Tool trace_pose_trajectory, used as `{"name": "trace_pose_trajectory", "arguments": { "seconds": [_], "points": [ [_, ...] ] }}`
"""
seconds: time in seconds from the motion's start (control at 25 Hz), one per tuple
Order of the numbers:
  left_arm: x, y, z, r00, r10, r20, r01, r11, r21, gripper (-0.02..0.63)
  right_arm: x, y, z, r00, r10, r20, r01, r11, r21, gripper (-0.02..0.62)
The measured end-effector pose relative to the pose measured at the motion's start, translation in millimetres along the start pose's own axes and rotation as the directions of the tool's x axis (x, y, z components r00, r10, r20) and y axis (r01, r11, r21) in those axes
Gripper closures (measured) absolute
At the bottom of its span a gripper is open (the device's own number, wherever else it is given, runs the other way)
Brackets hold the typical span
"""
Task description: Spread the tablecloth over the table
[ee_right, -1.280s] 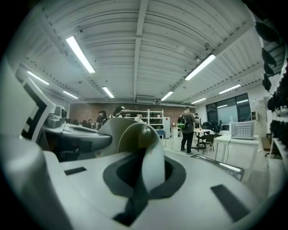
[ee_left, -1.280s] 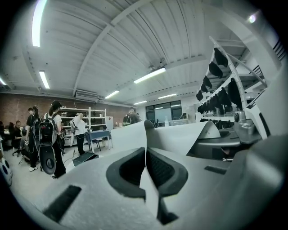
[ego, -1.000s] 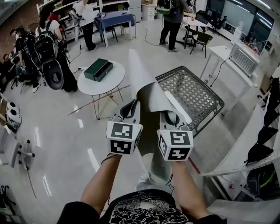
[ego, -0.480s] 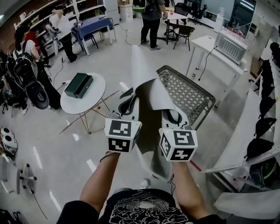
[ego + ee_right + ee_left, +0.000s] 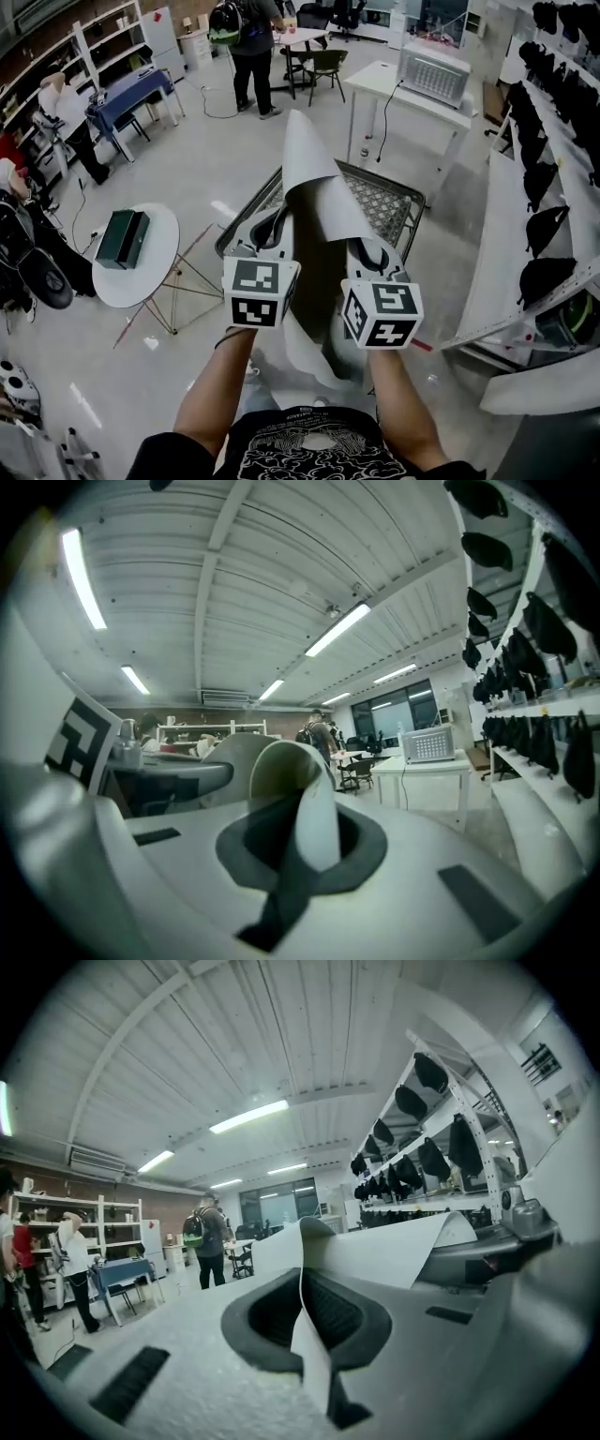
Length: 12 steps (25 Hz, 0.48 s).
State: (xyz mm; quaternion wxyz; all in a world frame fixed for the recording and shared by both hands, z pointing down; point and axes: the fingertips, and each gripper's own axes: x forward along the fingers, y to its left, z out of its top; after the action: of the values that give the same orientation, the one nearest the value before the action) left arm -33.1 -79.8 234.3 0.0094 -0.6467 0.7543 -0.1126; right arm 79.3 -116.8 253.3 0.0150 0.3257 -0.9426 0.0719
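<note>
A pale grey tablecloth (image 5: 319, 202) hangs between my two grippers, held in the air; its top corner curls up above them and its lower part drapes down toward the person's legs. My left gripper (image 5: 277, 225) is shut on one edge of the cloth, seen as a thin sheet (image 5: 305, 1321) pinched between the dark pads. My right gripper (image 5: 367, 251) is shut on the other edge, where the tablecloth (image 5: 309, 808) curls over the jaws. Both grippers point level, side by side at chest height. A round white table (image 5: 141, 267) stands at the lower left.
A wire-mesh cart (image 5: 375, 202) stands just beyond the grippers. A dark green box (image 5: 122, 239) lies on the round table. A white desk (image 5: 412, 94) with a white appliance stands farther back. Shelves (image 5: 544, 187) with black helmets run along the right. People stand at the back.
The whole view has swung: the round table slid to the left and the mesh cart came under the grippers. Both grippers stayed shut on the cloth and moved sideways together.
</note>
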Motion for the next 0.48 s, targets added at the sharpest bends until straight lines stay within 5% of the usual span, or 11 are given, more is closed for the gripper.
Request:
{"name": "trace_pose_trajectory", "arguments": {
  "seconds": [0.24,0.48],
  "points": [
    [59,12,-10,0.982,-0.188,-0.003,0.188,0.982,0.003,0.598,37,-16,-7,0.981,-0.191,-0.024,0.192,0.981,0.006,0.588],
    [95,49,-24,0.932,-0.363,-0.017,0.362,0.932,-0.017,0.598,76,3,-13,0.929,-0.364,-0.068,0.364,0.931,-0.013,0.588]
  ]
}}
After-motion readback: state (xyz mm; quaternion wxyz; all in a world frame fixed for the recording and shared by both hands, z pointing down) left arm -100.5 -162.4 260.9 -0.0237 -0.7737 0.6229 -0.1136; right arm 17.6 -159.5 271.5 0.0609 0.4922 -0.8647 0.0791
